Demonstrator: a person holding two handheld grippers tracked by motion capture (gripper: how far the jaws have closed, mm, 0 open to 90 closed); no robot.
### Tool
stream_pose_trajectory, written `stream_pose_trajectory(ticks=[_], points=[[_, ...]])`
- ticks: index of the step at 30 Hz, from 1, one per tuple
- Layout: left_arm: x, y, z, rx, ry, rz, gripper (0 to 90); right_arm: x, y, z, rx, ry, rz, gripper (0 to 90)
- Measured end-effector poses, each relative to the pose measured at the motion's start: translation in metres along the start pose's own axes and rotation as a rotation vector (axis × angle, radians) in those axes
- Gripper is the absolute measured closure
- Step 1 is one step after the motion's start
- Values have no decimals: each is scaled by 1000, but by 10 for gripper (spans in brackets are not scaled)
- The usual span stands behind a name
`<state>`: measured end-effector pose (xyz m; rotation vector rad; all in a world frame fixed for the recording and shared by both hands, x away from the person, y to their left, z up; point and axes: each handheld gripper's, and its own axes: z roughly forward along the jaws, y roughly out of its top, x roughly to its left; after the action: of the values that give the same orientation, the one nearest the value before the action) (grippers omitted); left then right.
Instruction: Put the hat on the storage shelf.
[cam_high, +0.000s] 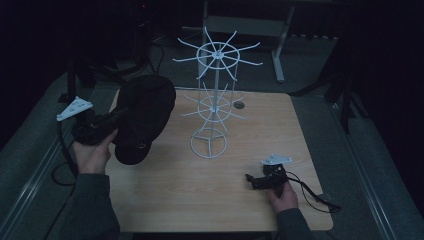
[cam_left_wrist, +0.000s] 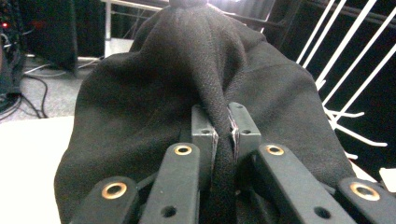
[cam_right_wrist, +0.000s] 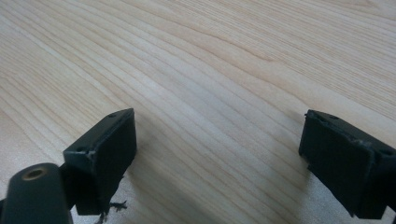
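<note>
The left gripper (cam_left_wrist: 223, 133) pinches a fold of the black hat (cam_left_wrist: 187, 84) (raised beside the white rack (cam_high: 214, 100)).

A wooden table (cam_high: 200, 200) is seen, on which a white wire rack (cam_high: 212, 100) is stood near the middle. Grey floor (cam_high: 30, 130) is spread around it.

left gripper (cam_high: 117, 116) holds black hat (cam_high: 142, 117) beside white rack (cam_high: 212, 100).

Your sleeves (cam_high: 92, 205): dark grey, long.
Your grippers: left gripper (cam_high: 122, 112), right gripper (cam_high: 248, 179); blk, brass rivets, grey tri plates, blk cables.
</note>
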<state>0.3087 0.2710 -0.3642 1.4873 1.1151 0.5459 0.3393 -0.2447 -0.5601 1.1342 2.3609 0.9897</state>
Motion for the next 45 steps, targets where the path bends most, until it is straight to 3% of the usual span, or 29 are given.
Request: stream_pose_trajectory(ticks=[21,45], points=[[-3,12,-4,-47,-86,-8,844,0,0,0,-1,0,-1,109],[-2,25,-10,-95,-144,-25,843,0,0,0,0,0,-1,109]])
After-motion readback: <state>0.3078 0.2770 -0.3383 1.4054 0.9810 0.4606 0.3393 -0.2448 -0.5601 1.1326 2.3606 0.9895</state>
